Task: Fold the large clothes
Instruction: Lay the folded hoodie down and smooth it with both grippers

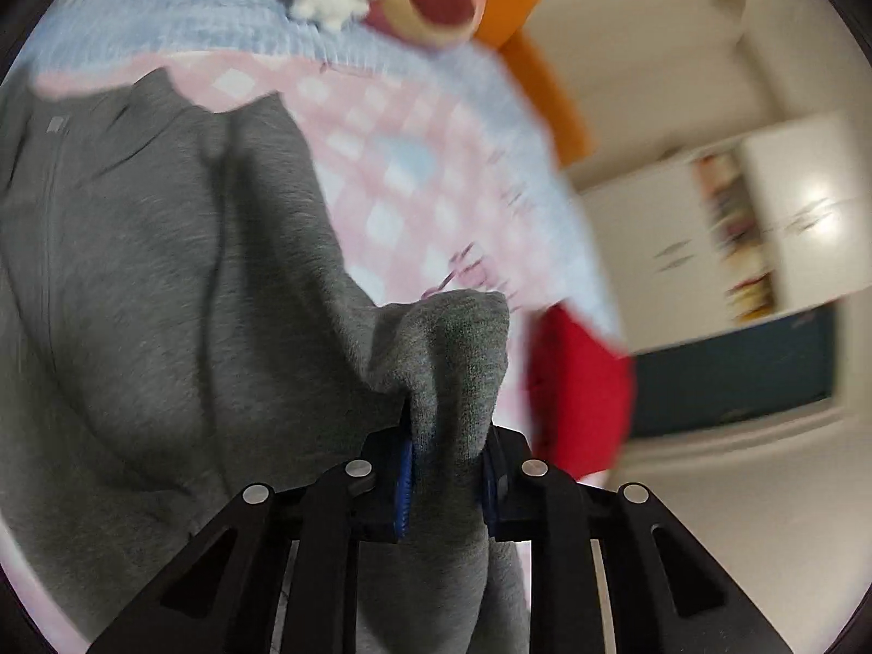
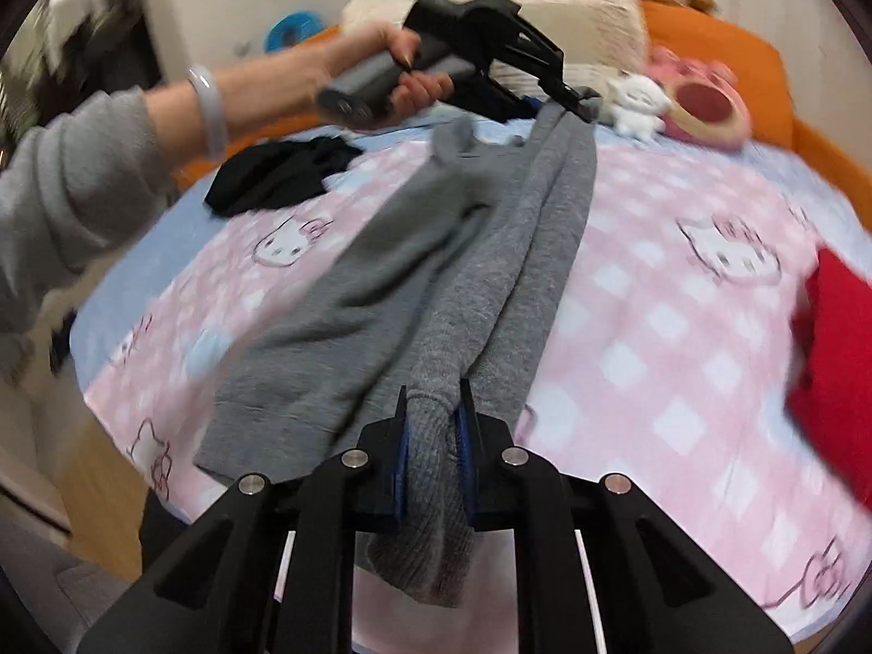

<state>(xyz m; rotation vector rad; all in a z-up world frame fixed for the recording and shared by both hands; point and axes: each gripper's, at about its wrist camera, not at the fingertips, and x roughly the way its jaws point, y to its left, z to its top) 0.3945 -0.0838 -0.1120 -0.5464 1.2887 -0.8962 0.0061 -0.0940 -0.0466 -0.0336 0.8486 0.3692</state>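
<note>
At the bottom centre of the right wrist view, the right gripper (image 2: 433,436) is clamping its fingers (image 2: 400,458) on a bunched, ribbed end of the grey garment (image 2: 436,283). From there the garment is running up the middle of the frame as a long stretched band above the bed (image 2: 681,327), with a loose flap sagging to the left onto the pink checked cover. At the far end, in the upper centre, the left gripper (image 2: 567,95) is pinching the other end, held by a person's hand (image 2: 403,82) reaching in from the upper left. In the left wrist view the same grip is showing at the lower centre: the left gripper (image 1: 447,468) is clamped on a wad of the grey garment (image 1: 163,272), and the rest is hanging away to the left of the frame over the bed (image 1: 409,163).

A black garment (image 2: 283,174) is lying crumpled at the upper left of the bed, a red cloth (image 2: 834,354) at the right edge, and a white soft toy (image 2: 635,101) beside a pink one (image 2: 703,103) at the far side.

Judging from this, the fold is only beginning: both ends are gripped and the garment is off the bed in places, but no neat fold is showing. Laying it flat, squaring it and doubling it over all seem left to do.
</note>
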